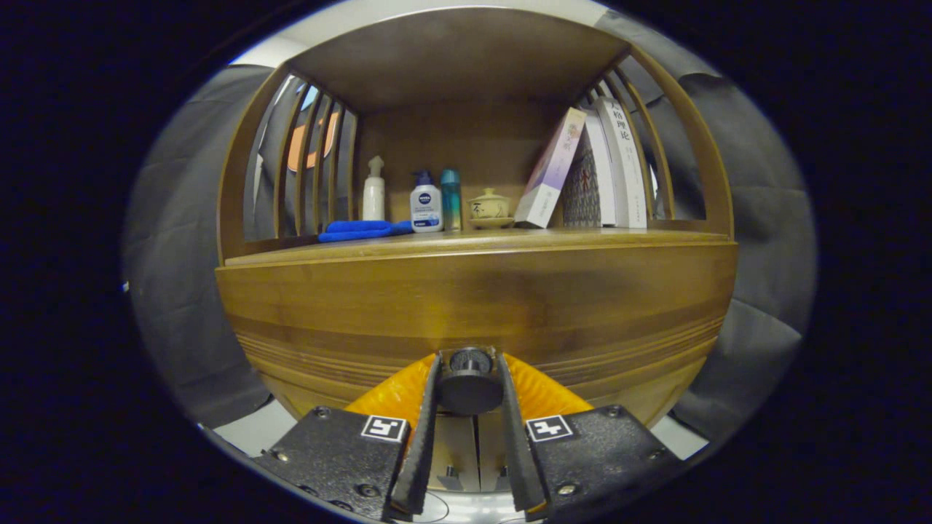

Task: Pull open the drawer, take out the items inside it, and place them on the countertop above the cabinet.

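tongs (470, 382): clenched on drawer knob (470, 378) | drawer front (473, 306): flush with the cabinet | surface (473, 240): bottles (426, 204), blue cloth (360, 230), books (590, 171)

The white bottle (426, 207) on the shelf carries a blue label with a dark badge and white brand lettering. The spine of the upright white book (625, 164) bears a column of dark Chinese characters, too small to read surely. The leaning book (551, 169) has small print on its cover, not legible. Two square black-and-white coded markers (384, 427) sit on the tool (470, 382), one by each finger; its fingers press on either side of the drawer's knob (470, 389).
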`<state>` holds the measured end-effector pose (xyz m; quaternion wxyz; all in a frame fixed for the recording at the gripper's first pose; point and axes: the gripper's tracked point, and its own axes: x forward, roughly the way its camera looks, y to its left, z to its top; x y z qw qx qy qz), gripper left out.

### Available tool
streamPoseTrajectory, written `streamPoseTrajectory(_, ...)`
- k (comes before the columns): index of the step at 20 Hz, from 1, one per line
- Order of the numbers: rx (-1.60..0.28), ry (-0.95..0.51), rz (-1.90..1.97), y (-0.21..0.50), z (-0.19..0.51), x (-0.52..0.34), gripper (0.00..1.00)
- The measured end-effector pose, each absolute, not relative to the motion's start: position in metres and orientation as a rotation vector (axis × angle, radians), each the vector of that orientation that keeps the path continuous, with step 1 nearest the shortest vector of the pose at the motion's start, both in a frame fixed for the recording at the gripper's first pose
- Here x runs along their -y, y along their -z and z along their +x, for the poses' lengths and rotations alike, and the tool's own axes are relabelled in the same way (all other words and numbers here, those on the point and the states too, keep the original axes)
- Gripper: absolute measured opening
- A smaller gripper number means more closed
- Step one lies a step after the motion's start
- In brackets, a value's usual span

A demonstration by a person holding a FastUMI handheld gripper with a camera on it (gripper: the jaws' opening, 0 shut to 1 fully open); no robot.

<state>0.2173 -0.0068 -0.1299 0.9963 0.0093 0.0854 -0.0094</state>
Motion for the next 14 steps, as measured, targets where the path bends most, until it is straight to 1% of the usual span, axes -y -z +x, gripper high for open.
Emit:
streamPoseTrajectory(1, -0.181, 0.013, 0.025, 0.130, 0.217, 0.006, 0.46)
streamPoseTrajectory(4, -0.192, 0.008, 0.022, 0.130, 0.216, 0.008, 0.39)
streamPoseTrajectory(6, -0.196, 0.009, 0.024, 0.129, 0.216, 0.009, 0.37)
streamPoseTrajectory(14, -0.190, 0.005, 0.022, 0.131, 0.185, 0.011, 0.36)
